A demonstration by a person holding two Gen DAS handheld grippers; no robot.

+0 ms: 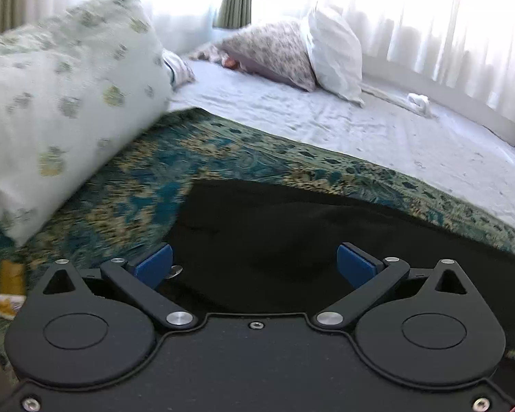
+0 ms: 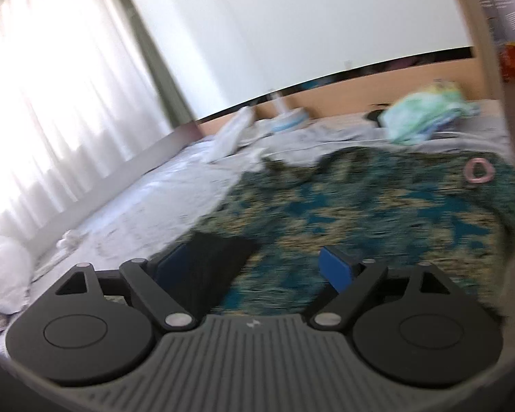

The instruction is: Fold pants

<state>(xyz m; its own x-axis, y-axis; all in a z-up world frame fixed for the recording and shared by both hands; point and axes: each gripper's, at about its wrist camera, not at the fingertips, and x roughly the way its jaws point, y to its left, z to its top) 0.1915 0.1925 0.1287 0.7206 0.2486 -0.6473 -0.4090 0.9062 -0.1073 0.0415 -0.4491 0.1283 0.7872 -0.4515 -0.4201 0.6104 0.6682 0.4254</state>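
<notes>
Black pants (image 1: 274,226) lie on a teal and gold patterned blanket (image 1: 147,178) on the bed. In the left wrist view my left gripper (image 1: 255,264) is open just over the pants, its blue pads wide apart with black cloth between and below them. In the right wrist view my right gripper (image 2: 255,267) is open above the blanket (image 2: 377,213). An end of the black pants (image 2: 216,257) lies by its left pad; whether they touch I cannot tell. This view is blurred.
A large white pillow with green spots (image 1: 61,96) rests on the blanket at left. Two more pillows (image 1: 302,55) lean at the far side by the curtains. A pale sheet (image 1: 377,130) covers the rest. A pink ring (image 2: 479,170) and green cloth (image 2: 425,110) lie far right.
</notes>
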